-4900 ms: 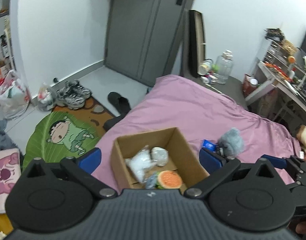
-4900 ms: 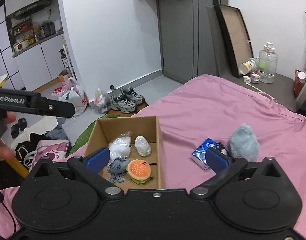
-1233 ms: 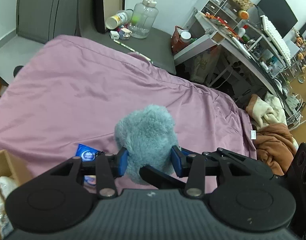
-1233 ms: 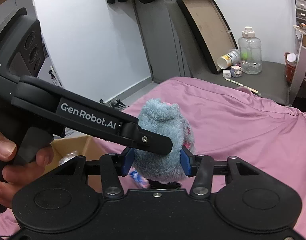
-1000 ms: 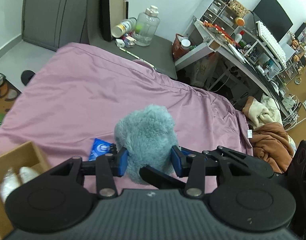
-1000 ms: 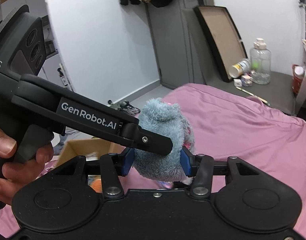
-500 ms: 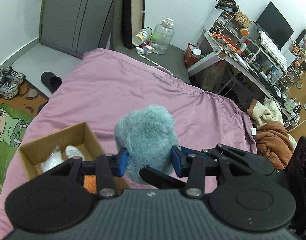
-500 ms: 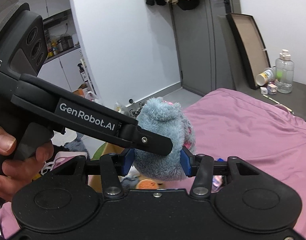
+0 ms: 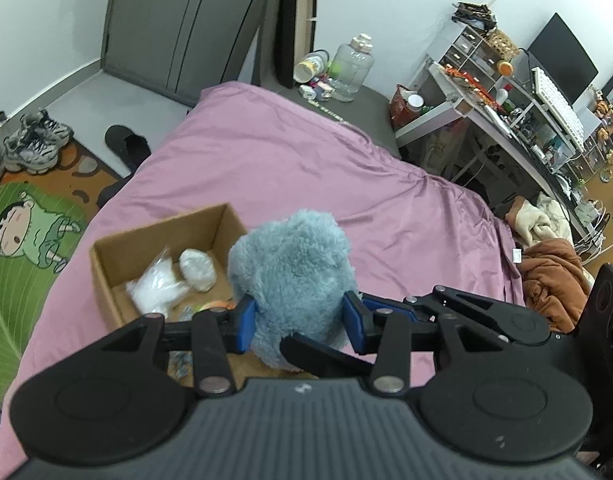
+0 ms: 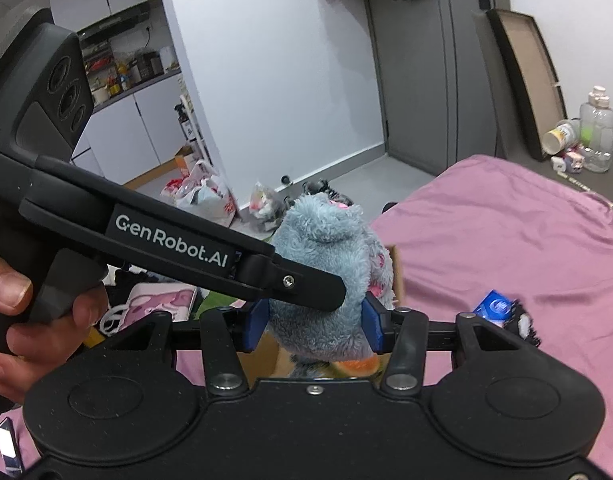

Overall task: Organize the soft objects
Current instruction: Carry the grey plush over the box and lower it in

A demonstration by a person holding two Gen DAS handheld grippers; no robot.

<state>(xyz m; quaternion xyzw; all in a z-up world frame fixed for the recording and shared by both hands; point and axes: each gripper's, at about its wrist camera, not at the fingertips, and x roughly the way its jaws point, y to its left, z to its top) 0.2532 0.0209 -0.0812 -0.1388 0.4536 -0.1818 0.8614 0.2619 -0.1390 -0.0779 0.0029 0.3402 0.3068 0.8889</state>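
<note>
Both hand-held grippers, left (image 9: 300,322) & right (image 10: 314,330), clamped grey plush toy (image 9: 292,276) above cardboard box (image 9: 106,276); blue packet (image 10: 493,306) remained on bed (image 9: 306,168).

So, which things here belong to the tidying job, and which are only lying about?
Job:
- grey plush toy, clamped by left gripper and right gripper
- cardboard box
- blue packet

Lying about:
- sneakers
- water jug
- cartoon rug

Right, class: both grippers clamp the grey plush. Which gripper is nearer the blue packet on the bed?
Right, probably. The right gripper has the blue packet just beyond its right finger; the left gripper reaches the grey plush from the opposite side.
</note>
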